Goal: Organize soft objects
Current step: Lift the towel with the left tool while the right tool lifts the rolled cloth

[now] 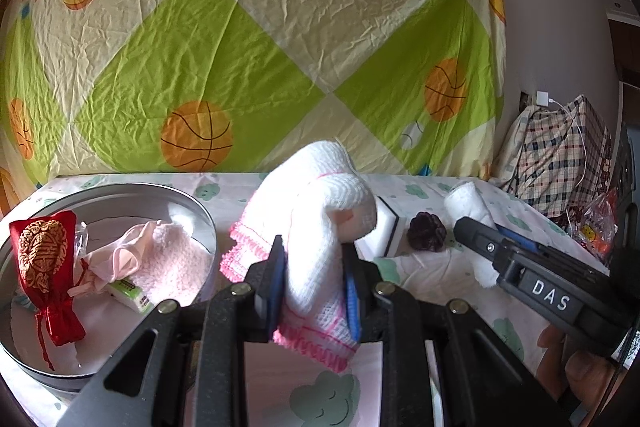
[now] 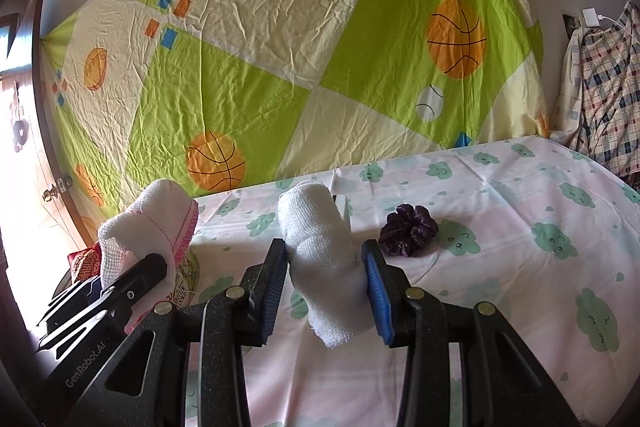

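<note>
Roughly halfway, I'd say: the round tin point(image 1: 208, 223) already holds a red pouch point(image 1: 42, 267) and a pink towel point(image 1: 168, 259). The left gripper point(image 1: 314, 275) is clamped on a pink-trimmed cloth point(image 1: 316, 211), the right gripper point(image 2: 326, 277) on a white cloth point(image 2: 316, 239), both held above the bed. A purple scrunchie point(image 2: 408, 231) and a white block point(image 1: 388, 231) remain. There's open sheet to the right; the tin rim is close on the left.

A white cloth point(image 1: 320, 211) is showing pink crocheted edging. The plain white cloth point(image 2: 320, 251) is sitting between blue-padded fingers point(image 2: 378, 291). The red pouch point(image 1: 44, 267) is bearing gold embroidery. The bedsheet point(image 2: 520, 211) is displaying green clouds; the hanging sheet point(image 1: 240, 39) is showing orange basketballs.
</note>
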